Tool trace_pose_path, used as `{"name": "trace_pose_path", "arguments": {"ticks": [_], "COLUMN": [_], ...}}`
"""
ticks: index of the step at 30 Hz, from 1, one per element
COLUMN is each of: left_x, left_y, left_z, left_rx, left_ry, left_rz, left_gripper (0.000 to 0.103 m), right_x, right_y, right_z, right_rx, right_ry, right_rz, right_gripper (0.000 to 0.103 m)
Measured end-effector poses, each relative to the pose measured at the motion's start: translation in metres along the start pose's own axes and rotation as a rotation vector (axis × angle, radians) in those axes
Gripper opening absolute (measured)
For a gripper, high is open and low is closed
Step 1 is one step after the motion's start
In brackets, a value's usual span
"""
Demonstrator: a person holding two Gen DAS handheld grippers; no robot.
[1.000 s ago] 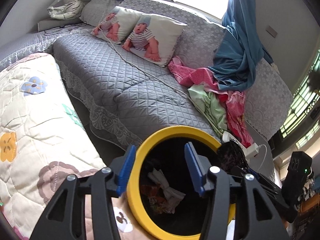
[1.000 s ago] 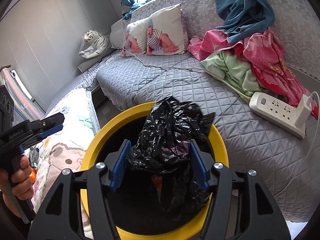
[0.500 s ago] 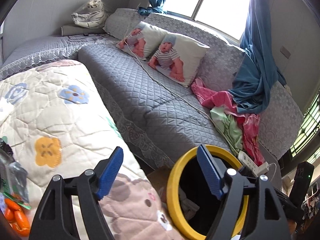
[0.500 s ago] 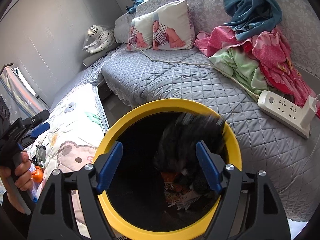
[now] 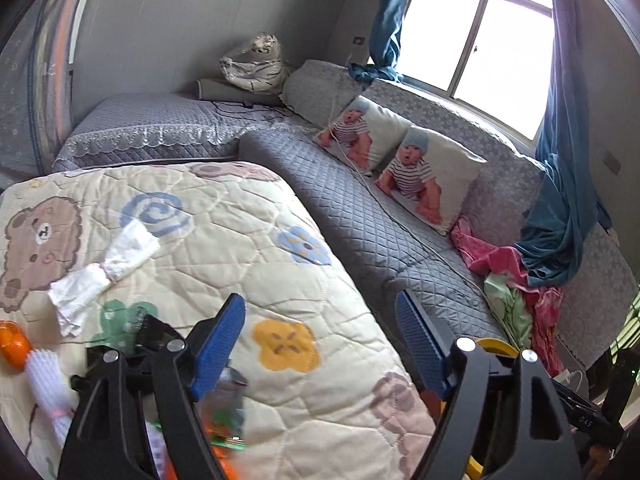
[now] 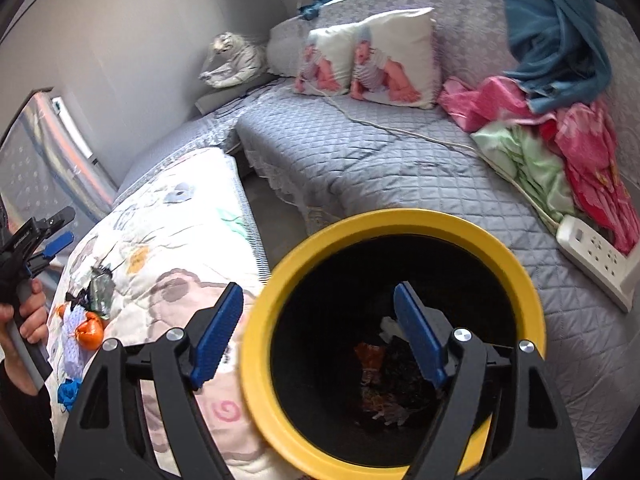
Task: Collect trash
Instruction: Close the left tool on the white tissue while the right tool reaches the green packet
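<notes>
**Both grippers empty, bin under my right, loose trash under my left**

Readable writing: faint pale characters on the black body at lower right of the left view, too small to be sure of. Lettering on the side of my left gripper in the right view is blurred. No brand legible.

Right gripper [image 6: 318,338]: jaws have just been opening and stand wide apart, nothing between the ribbed blue pads. The round bin [image 6: 404,222], glossy yellow rim, black inside, sits directly below; its near-left rim falls between my fingers. At its bottom lie crumpled wrappers [image 6: 384,376] (orange, white and dark scraps).

Left gripper [image 5: 320,338]: jaws likewise just opened, wide apart, empty. It hangs over the quilted cream blanket [image 5: 240,248] printed with bears and flowers. A twisted white paper wad [image 5: 106,266] lies well up-left of my fingers. Beside and under the left finger: crinkled dark foil wrapper [image 5: 148,328], orange piece [image 5: 12,344], white ribbed item [image 5: 48,380], partly blurred.

Grey diamond-quilted sofa [image 6: 360,160] behind.
</notes>
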State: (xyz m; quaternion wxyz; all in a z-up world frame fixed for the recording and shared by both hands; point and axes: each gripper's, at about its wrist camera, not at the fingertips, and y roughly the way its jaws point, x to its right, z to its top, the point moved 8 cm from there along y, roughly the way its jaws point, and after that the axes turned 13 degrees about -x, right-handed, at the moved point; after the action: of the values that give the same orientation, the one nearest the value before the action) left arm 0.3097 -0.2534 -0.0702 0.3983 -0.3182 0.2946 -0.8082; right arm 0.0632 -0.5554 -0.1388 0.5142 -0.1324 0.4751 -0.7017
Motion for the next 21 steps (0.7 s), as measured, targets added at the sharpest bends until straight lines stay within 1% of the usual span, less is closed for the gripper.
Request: {"name": "trace_pose_path", "arguments": {"ticks": [5,12,16,21], "left_x": [-0.072,-0.171,-0.209,-0.242], "left_y": [-0.035,-0.078,-0.092,-0.093], "left_z": [0.005,-0.009,-0.022,-0.036], "left_rx": [0.05,0.083,0.088,0.074], "left_ry": [-0.059,-0.17,-0.197,-0.221], "left_rz": [0.08,0.178,0.23,0.259], "left_gripper": [0.074,0.075,0.075,0.076], "right_x": [-0.062,-0.159,-0.209,-0.261], "right_y": [0.01,0.037,0.052,0.073], "right_z": [0.005,0.003,-0.006,-0.016], "right_rx": [0.002,-0.034,-0.061,-0.093], "right_ry": [-0.104,-0.245,-0.323,-0.408], "right_rz": [0.052,0.142,0.187,0.23], "right_gripper": [0.074,0.074,0.074,0.074]}}
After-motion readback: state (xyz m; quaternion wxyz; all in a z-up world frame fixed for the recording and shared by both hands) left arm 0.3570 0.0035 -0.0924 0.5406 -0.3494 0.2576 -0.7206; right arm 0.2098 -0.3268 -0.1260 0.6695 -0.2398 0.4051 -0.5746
